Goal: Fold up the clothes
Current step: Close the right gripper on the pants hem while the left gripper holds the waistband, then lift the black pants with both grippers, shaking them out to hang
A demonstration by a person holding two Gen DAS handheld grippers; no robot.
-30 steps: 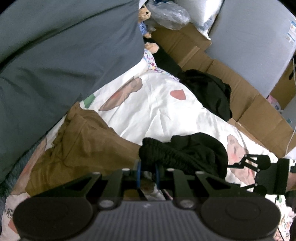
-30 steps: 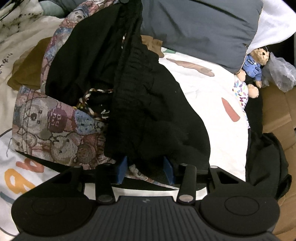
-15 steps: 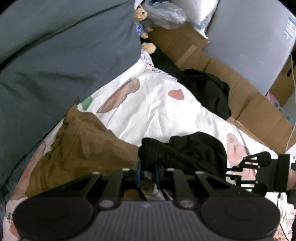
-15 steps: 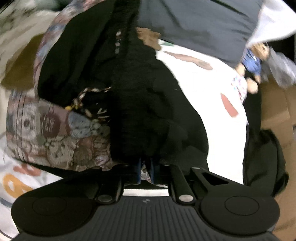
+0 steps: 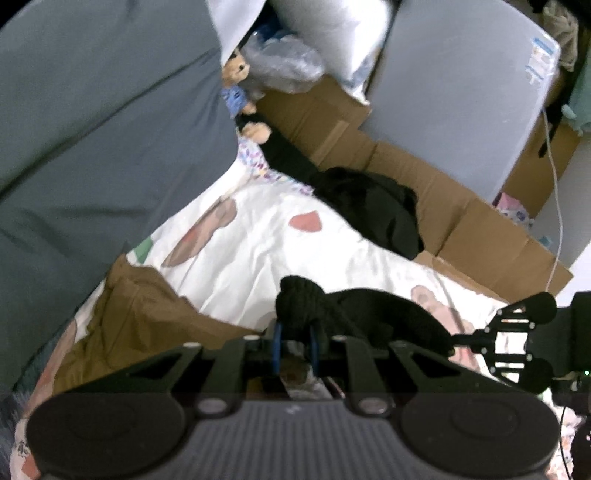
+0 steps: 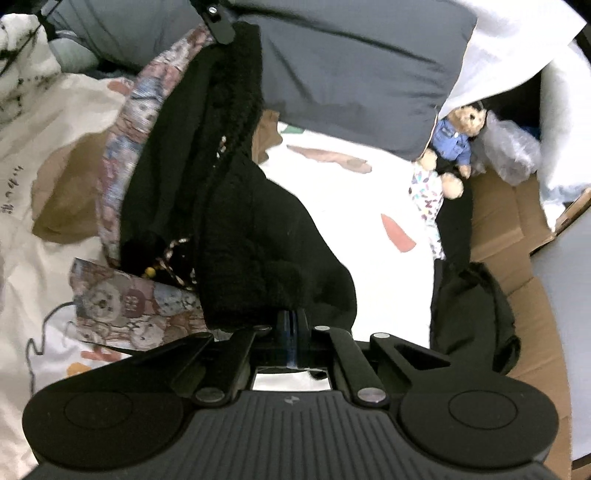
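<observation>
A black fleece-lined garment (image 6: 240, 221) with a bear-patterned outer side (image 6: 122, 299) hangs stretched between both grippers above the white printed bedsheet (image 6: 351, 192). My right gripper (image 6: 293, 325) is shut on its lower black edge, blue pads pressed together. My left gripper (image 5: 294, 332) is shut on a bunched black ribbed edge (image 5: 299, 302) of the same garment. The right gripper (image 5: 517, 343) shows at the right edge of the left wrist view. One left finger (image 6: 218, 22) shows at the top of the right wrist view.
A brown garment (image 5: 140, 306) lies on the sheet beside a large grey pillow (image 5: 110, 110). Another black garment (image 5: 373, 210) lies on flattened cardboard (image 5: 480, 236) past the bed edge. A teddy bear (image 6: 458, 140) sits by a plastic bag (image 6: 513, 147).
The right gripper's jaws went from open around the black edge to shut on it. Both grippers rose, lifting the garment off the sheet.
</observation>
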